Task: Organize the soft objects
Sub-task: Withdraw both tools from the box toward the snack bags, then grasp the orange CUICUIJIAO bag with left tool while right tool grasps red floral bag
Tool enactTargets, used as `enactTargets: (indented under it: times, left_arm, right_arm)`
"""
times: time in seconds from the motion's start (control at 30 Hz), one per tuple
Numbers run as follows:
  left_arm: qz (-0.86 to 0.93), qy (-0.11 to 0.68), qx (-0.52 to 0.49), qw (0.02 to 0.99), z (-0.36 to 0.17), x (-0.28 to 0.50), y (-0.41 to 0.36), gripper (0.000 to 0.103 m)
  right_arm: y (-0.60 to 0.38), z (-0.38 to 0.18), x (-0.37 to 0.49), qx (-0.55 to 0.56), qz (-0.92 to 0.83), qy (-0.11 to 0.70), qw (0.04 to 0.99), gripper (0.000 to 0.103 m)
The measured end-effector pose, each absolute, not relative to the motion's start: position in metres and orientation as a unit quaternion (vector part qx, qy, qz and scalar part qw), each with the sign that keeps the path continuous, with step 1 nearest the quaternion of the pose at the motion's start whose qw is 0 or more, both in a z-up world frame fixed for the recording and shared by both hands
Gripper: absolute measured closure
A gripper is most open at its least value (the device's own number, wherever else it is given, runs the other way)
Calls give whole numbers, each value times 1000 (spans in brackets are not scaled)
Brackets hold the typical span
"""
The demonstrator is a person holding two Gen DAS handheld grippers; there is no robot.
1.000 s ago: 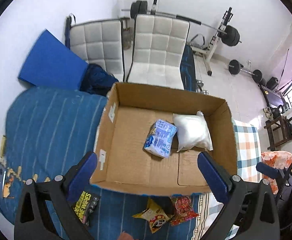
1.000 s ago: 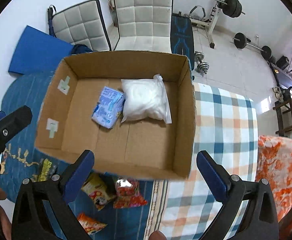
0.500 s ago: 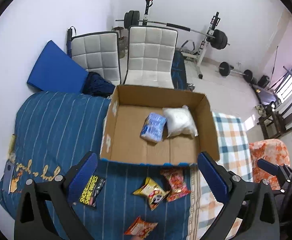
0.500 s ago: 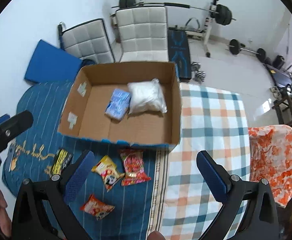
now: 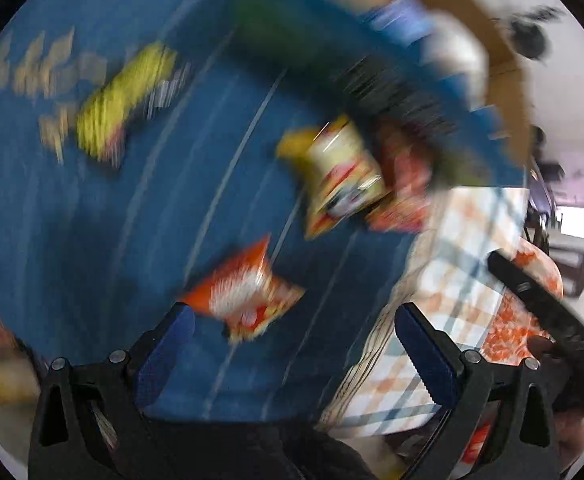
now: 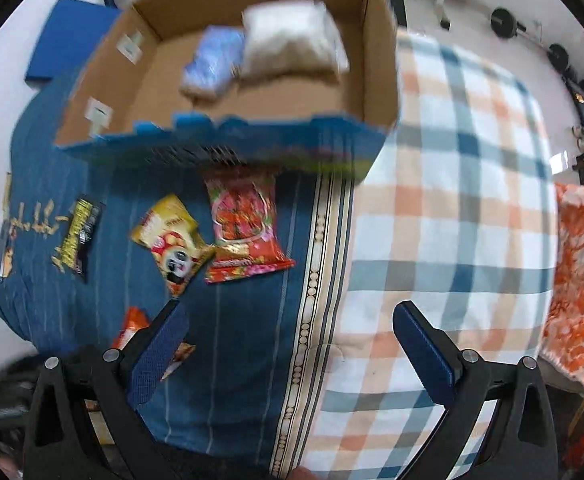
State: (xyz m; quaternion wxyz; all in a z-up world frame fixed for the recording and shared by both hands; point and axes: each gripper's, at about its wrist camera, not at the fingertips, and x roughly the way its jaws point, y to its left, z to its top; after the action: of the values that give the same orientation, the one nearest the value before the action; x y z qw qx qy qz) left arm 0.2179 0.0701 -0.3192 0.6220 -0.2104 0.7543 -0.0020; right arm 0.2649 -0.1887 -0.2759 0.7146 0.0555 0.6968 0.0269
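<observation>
A cardboard box point(image 6: 380, 52) on the bed holds a white bag point(image 6: 292, 40) and a blue pack point(image 6: 211, 60). In front of it lie a red snack bag point(image 6: 243, 224), a yellow panda bag point(image 6: 171, 244), a black-yellow packet point(image 6: 77, 236) and an orange bag point(image 6: 133, 322). My right gripper point(image 6: 289, 344) is open and empty above the bed. The left wrist view is blurred; my left gripper point(image 5: 292, 344) is open, close above the orange bag point(image 5: 243, 296), with the yellow bag point(image 5: 340, 176) and red bag point(image 5: 404, 184) beyond.
The bed has a blue striped cover point(image 6: 231, 340) on the left and a checked blanket point(image 6: 452, 200) on the right. An orange patterned cushion point(image 6: 580, 280) lies at the far right. Gym equipment point(image 6: 508, 20) stands behind.
Both grippers have dropped lower and pulled back from the box toward the snack bags. The left view has swung sharply and blurred, now close over the orange bag.
</observation>
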Motion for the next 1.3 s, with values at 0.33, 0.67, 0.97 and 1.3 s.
enactTargets:
  times: [0.33, 0.67, 0.97, 1.3]
  left_arm:
    - [73, 761, -322, 559, -400, 191, 67, 6]
    - [65, 755, -162, 632, -392, 213, 38, 48]
    - [13, 751, -81, 655, -382, 248, 32, 52]
    - [-5, 765, -87, 638, -399, 280, 37, 48]
  right_arm:
    - [-186, -344, 283, 71, 22, 724, 686, 0]
    - [-184, -375, 313, 152, 2, 699, 699, 27]
    - [-165, -382, 319, 177, 15, 700, 692, 28]
    - [-163, -382, 305, 216, 23, 697, 683, 50]
